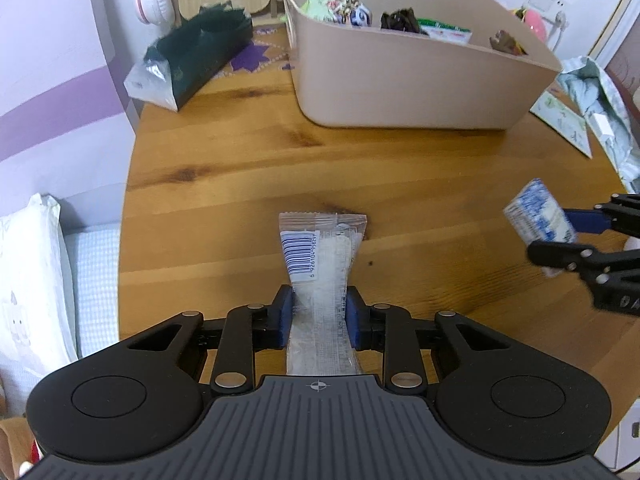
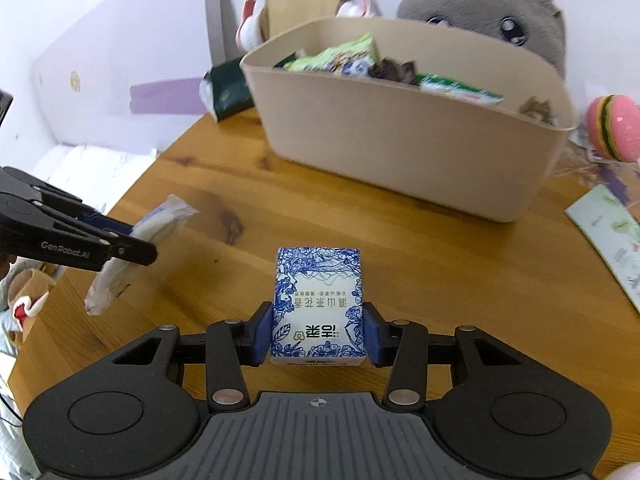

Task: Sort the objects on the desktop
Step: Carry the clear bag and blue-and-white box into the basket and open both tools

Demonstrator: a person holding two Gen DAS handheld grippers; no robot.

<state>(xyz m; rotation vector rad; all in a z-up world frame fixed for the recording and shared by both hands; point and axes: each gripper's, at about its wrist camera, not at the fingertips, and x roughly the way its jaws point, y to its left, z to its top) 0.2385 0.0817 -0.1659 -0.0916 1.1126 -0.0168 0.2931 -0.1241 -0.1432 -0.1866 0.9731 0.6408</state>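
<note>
Left gripper (image 1: 319,314): jaws clenched on a clear barcoded sachet (image 1: 320,256), lower centre of the left wrist view, packet clear of the wooden desk (image 1: 224,152). Right gripper (image 2: 318,330): jaws grasping a blue-and-white floral box (image 2: 318,300), lower centre of the right wrist view, pads pressed on both long sides, box raised off the desk. Beige bin (image 1: 400,84) at upper centre, standing on the desk, holding green packets and dark wrappers. Dark green pouch (image 1: 192,60) at upper left beside the bin. Grey plush toy (image 2: 484,16) behind the bin, upper right. Pink burger-shaped toy (image 2: 612,128) at right edge. Headphones (image 2: 256,28) at upper centre-left.
</note>
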